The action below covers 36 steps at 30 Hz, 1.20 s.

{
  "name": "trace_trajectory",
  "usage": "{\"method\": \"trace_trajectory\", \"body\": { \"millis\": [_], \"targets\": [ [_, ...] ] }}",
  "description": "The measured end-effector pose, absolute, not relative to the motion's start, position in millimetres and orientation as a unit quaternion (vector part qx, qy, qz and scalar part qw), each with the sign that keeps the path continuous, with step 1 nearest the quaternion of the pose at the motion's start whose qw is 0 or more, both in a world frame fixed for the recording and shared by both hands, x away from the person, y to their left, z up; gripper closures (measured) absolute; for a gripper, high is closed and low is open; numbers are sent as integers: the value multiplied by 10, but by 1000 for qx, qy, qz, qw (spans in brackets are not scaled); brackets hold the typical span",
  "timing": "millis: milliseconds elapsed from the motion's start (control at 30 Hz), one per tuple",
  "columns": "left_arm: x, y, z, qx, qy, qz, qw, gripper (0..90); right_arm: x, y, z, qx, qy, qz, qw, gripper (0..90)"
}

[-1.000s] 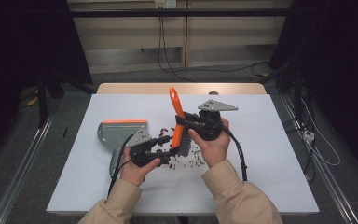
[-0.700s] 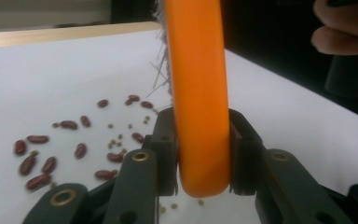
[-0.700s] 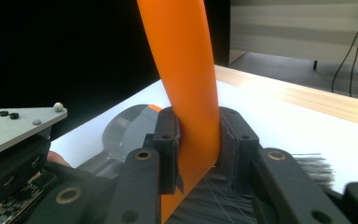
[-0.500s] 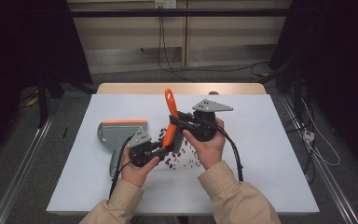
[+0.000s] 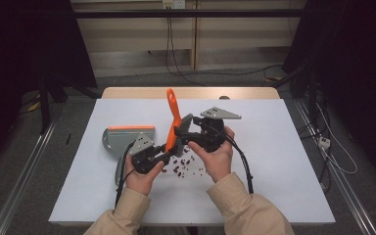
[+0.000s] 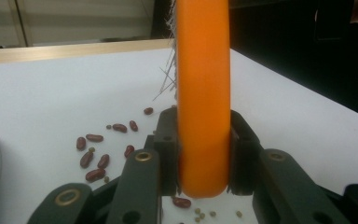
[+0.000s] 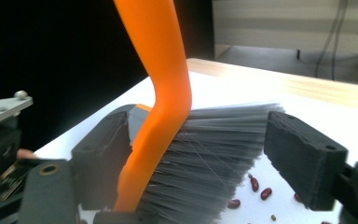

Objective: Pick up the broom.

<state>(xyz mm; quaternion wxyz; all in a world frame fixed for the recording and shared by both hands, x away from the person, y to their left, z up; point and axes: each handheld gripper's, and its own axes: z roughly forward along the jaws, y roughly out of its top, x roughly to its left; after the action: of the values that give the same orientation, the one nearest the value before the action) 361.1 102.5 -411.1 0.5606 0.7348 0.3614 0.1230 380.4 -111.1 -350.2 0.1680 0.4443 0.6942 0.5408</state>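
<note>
Nearest the person, the left gripper [image 5: 162, 157] is clamped on the lower end of the orange brush [image 5: 172, 117]; in the left gripper view both black jaws press flat against the sides of the handle [image 6: 203, 93]. From that grip the brush's long axis runs up and away toward twelve o'clock, leaning slightly to one o'clock, its tip standing above the table [image 5: 274, 161].

At about two o'clock from the left gripper sits the right gripper [image 5: 185, 131]. Its jaws have just been opening: in the right gripper view they stand apart around the grey bristles [image 7: 214, 149], one jaw close to the handle and the other clear of the bristle tips, pressing nothing. So the left hand alone appears to carry the brush.

Below the brush head, dark beans [image 5: 183, 165] lie scattered. The grey dustpan [image 5: 122, 139] rests at nine o'clock, so a sweep would likely run from the beans that way.
</note>
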Motion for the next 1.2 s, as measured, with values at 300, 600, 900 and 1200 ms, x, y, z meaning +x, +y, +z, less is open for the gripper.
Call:
{"method": "trace_trajectory", "body": {
  "millis": [300,600,900,1200],
  "targets": [
    [3597,977,-4123,738,358,136,555,706,3795,-956,-3556,459,681,541,182,171],
    [3531,914,-4058,743,329,186,552,691,3837,-899,-3606,497,666,532,162,227],
    [3446,805,-4000,750,307,212,546,653,3829,-906,-3611,534,648,529,122,470],
    [3466,758,-4043,751,304,227,540,460,3822,-922,-3549,545,633,545,69,696]
  ]
}}
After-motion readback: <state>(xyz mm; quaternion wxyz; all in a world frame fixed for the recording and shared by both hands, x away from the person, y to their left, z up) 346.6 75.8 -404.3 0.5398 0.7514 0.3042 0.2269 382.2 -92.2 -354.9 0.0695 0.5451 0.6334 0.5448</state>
